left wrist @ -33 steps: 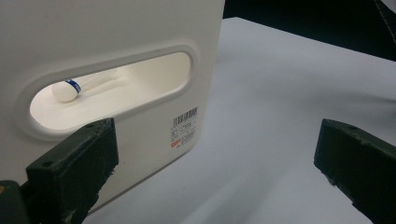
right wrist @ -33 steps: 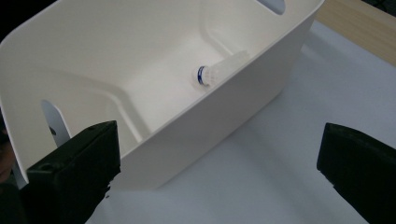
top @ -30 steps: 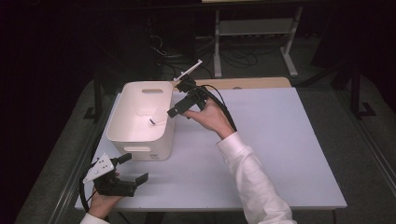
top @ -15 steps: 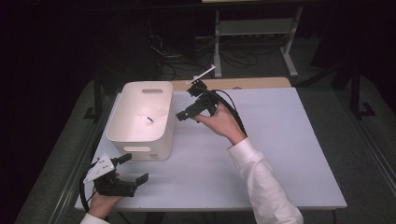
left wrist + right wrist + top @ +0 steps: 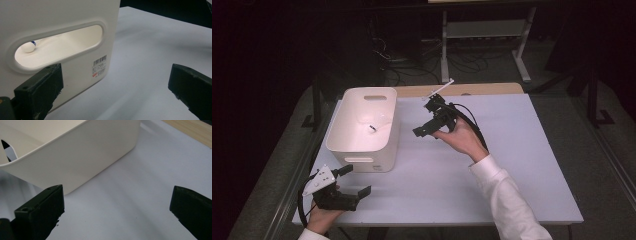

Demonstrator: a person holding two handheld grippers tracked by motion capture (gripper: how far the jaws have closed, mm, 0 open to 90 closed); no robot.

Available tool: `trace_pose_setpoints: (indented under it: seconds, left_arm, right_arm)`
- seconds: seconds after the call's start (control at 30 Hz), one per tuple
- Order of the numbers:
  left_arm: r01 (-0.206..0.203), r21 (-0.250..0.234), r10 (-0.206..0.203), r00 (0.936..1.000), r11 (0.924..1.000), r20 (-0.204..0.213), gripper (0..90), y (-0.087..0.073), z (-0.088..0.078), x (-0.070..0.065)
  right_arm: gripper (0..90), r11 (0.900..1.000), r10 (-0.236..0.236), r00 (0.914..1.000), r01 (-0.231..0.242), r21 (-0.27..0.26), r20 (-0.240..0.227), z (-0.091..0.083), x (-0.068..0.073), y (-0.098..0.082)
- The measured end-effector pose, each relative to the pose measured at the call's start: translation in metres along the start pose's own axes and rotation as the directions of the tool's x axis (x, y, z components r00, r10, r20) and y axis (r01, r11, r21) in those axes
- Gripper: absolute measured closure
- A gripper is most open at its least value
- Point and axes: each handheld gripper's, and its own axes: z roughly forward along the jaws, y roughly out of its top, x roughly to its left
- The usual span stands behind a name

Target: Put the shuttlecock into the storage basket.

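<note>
— Where's the small piece?

— The little white piece with a dark band [image 5: 371, 127] lies on the floor of the white bin [image 5: 343, 134], left of centre in the high view. Through the bin's handle slot in my left gripper view it shows at upper left [image 5: 29, 46].

— And your right gripper?

— My right gripper [image 5: 424, 131] hovers just right of the bin, near the frame's middle, above the tabletop [image 5: 512, 165]. Its fingers [image 5: 40, 215] are spread wide and empty, with the bin's side wall [image 5: 75, 157] ahead of them.

— The left one?

— My left gripper [image 5: 357, 181] sits at lower left by the tabletop's near edge, just in front of the bin, fingers [image 5: 37, 92] spread apart, grasping nothing.
</note>
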Motion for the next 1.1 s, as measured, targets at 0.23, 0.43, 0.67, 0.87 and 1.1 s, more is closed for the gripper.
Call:
trace_pose_setpoints:
  seconds: [0.23, 0.43, 0.67, 0.87, 1.1]
  left_arm:
    - [-0.016, -0.006, 0.016, 0.9999, 0.9999, 0.002, 0.0, 0.000, 0.000, 0.000]
    - [-0.017, 0.004, 0.017, 0.9998, 0.9999, -0.005, 0.0, 0.000, 0.000, 0.000]
    - [-0.010, 0.000, 0.010, 0.9999, 1.0000, -0.011, 0.0, 0.000, 0.000, 0.000]
    - [-0.019, 0.006, 0.019, 0.9998, 0.9998, -0.007, 0.0, 0.000, 0.000, 0.000]
    - [-0.017, 0.007, 0.018, 0.9998, 0.9998, -0.007, 0.0, 0.000, 0.000, 0.000]
  right_arm:
    - [0.0, 0.999, -0.005, 1.0000, 0.005, -0.046, -0.003, -0.009, -0.009, -0.013]
    - [0.0, 0.995, 0.006, 0.9997, -0.004, -0.097, 0.024, -0.015, -0.011, -0.025]
    - [0.0, 0.995, -0.004, 0.9992, 0.008, -0.100, 0.040, -0.017, -0.020, -0.040]
    - [0.0, 0.995, 0.018, 0.9988, -0.014, -0.101, 0.045, -0.023, -0.027, -0.055]
    - [0.0, 0.991, 0.031, 0.9986, -0.025, -0.134, 0.044, -0.029, -0.034, -0.071]
